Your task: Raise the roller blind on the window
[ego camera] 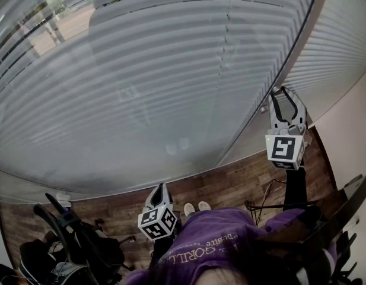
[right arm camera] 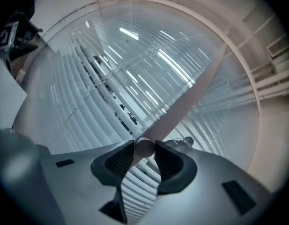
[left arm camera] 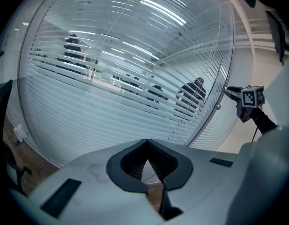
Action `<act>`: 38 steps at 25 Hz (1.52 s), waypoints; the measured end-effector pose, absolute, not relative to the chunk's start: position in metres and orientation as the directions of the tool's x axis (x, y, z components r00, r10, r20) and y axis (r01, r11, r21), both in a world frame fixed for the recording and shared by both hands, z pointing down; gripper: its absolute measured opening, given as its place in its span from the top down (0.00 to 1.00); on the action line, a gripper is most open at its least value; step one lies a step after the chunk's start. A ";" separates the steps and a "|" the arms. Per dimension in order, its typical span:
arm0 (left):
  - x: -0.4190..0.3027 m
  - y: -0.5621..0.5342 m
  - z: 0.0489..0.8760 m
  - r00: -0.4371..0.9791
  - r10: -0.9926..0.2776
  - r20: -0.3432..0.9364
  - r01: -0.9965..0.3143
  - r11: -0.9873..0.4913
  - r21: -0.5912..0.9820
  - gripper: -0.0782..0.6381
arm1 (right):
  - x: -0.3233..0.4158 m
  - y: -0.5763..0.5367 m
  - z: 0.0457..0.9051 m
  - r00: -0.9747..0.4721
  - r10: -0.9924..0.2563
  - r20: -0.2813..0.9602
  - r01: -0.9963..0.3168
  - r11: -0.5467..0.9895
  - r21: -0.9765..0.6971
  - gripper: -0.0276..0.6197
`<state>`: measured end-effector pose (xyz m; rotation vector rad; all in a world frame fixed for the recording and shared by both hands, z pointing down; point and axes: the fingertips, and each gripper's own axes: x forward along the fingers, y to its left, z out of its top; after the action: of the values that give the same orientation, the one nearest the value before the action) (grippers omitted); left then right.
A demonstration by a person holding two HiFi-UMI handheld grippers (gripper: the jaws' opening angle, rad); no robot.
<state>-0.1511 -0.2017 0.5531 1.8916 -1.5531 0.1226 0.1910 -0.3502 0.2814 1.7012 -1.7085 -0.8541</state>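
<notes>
The roller blind (ego camera: pixel 141 88) hung all the way down over the big window, and its thin slats ran from side to side. It filled the glass almost to the floor, so none of the lifting looked done yet. The right gripper (ego camera: pixel 279 91) was held up high at the right edge of the blind, next to the window post (right arm camera: pixel 191 97). In the right gripper view, a small round knob (right arm camera: pixel 144 147) sat right between its two jaws. Both pads seemed to touch the knob, one on each side, so the gripper was pinching it. The knob stuck out from the post toward the gripper, with its round face pointing straight back at the camera. Because of that, the next move would most likely be a turn of the wrist and not a pull. The left gripper (ego camera: pixel 160 186) hung low, near the person's legs and well apart from the knob. Its jaws were pressed together with nothing in them. The right gripper was by far the nearer one, so the job looked like it belonged to that hand.
</notes>
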 end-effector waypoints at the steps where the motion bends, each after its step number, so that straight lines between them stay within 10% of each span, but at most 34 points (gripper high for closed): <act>1: -0.151 -0.201 0.553 0.285 -0.834 0.473 -0.898 -0.059 0.436 0.89 | 0.190 -0.350 0.280 -0.041 -0.999 -0.031 -0.679 0.005 0.734 0.77; 8: -0.152 -0.201 0.553 0.280 -0.835 0.474 -0.899 -0.054 0.435 0.89 | 0.184 -0.347 0.264 -0.058 -0.998 -0.005 -0.834 0.046 0.550 0.77; 25: -0.152 -0.203 0.553 0.281 -0.836 0.472 -0.898 -0.055 0.437 0.89 | 0.195 -0.350 0.284 0.008 -0.999 -0.036 -0.555 -0.035 0.831 0.77; 38: -0.153 -0.201 0.553 0.279 -0.838 0.470 -0.897 -0.053 0.438 0.89 | 0.193 -0.349 0.275 -0.052 -0.998 -0.041 -0.726 0.009 0.687 0.77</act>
<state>-0.1525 -0.2015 0.5527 1.8862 -1.5598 0.1147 0.1926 -0.3488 0.2750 1.7645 -1.8281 -0.7706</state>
